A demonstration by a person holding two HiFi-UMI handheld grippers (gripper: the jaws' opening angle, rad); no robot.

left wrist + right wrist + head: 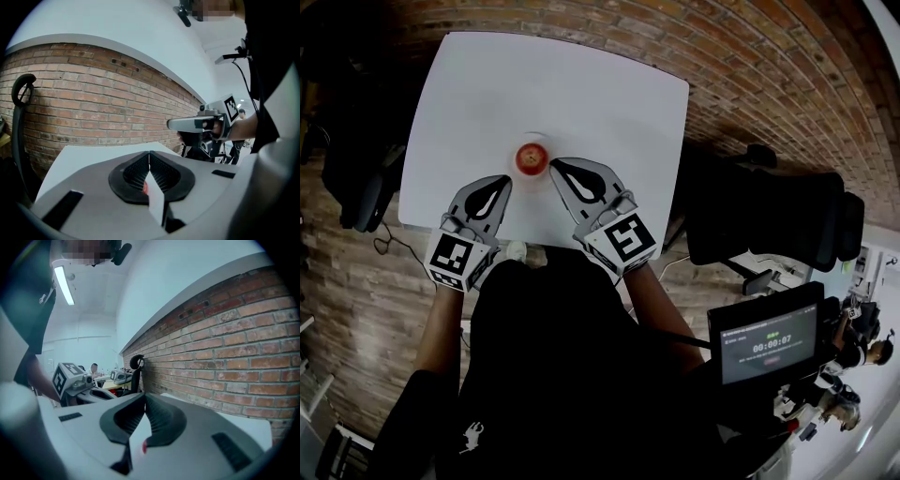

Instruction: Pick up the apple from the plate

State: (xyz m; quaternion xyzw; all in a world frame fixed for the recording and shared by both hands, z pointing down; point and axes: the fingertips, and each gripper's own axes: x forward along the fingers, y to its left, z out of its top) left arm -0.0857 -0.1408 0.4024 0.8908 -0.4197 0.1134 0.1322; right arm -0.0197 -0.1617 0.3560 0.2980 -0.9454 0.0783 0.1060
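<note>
- Sitting on a small white plate (534, 138), the red apple (532, 158) is near the front edge of a white table (581, 84), about halfway along that edge.
- Just to the left of the apple and a little nearer the person, the left gripper (505, 179) points its tips toward the plate. Its two jaws are pressed together with nothing between them.
- Seen from the left gripper view, only a thin red sliver of the apple shows in the gap behind the joined tips.
- On the other side of the apple, the right gripper (554, 166) has its tips just beside the plate's rim. Whether it touches the rim cannot be told.
- Its jaws also meet at the tips and hold nothing. The right gripper view shows a small red edge of the apple low beneath them.
- Both tools angle inward, so their tips flank the apple from the near side.
- A brick wall (93, 93) runs behind the table.
- A black chair (769, 216) stands to the table's right.
- A small screen (769, 343) with a timer sits nearer the person, at lower right.
</note>
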